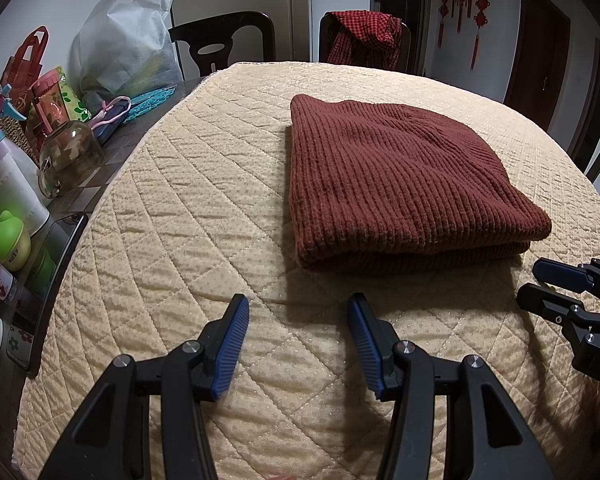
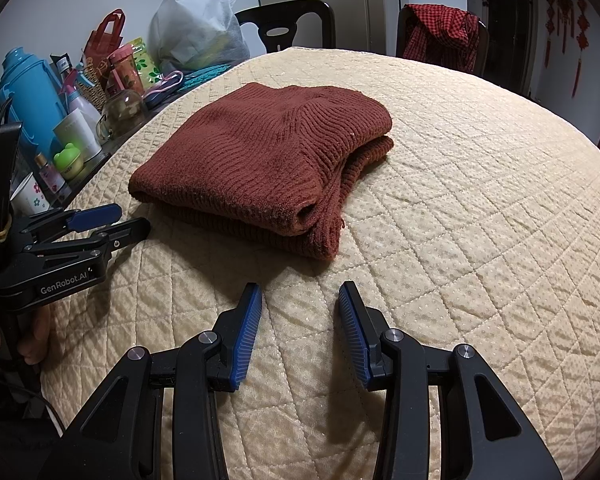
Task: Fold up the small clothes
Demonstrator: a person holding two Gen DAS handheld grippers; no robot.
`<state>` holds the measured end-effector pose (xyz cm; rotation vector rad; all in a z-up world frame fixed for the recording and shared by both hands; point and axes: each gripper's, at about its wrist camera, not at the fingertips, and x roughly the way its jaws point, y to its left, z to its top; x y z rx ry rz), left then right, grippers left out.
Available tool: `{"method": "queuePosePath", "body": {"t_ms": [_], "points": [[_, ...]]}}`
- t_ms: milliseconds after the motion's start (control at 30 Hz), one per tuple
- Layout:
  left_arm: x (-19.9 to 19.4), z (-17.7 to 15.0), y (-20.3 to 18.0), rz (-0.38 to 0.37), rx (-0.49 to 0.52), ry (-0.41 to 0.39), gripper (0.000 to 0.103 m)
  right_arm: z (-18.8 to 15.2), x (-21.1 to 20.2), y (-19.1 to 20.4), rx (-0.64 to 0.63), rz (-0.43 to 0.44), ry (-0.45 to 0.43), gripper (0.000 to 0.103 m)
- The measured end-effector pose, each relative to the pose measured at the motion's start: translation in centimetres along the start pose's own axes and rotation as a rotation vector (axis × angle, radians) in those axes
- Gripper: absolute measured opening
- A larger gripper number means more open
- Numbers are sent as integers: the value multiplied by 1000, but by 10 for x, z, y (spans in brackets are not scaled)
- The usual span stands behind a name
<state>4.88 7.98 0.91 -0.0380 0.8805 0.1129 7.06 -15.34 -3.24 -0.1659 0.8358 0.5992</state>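
One folded sweater — two open, empty tools.

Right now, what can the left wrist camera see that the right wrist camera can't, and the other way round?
Only the left wrist view shows a dark door on the far wall. Only the right wrist view shows a tall blue flask and a hand gripping the left gripper's handle. Both show the folded brown sweater on the quilted cover, the white bag, the checked red cloth on a chair, and both grippers, left gripper and right gripper, open and empty.
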Motion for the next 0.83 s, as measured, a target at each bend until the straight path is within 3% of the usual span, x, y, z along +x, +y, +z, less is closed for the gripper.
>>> {"method": "queuePosePath", "body": {"t_ms": [833], "points": [[-1,0,0,2,-1,-1,54,2,1,5,-1,-2,1,41]]}}
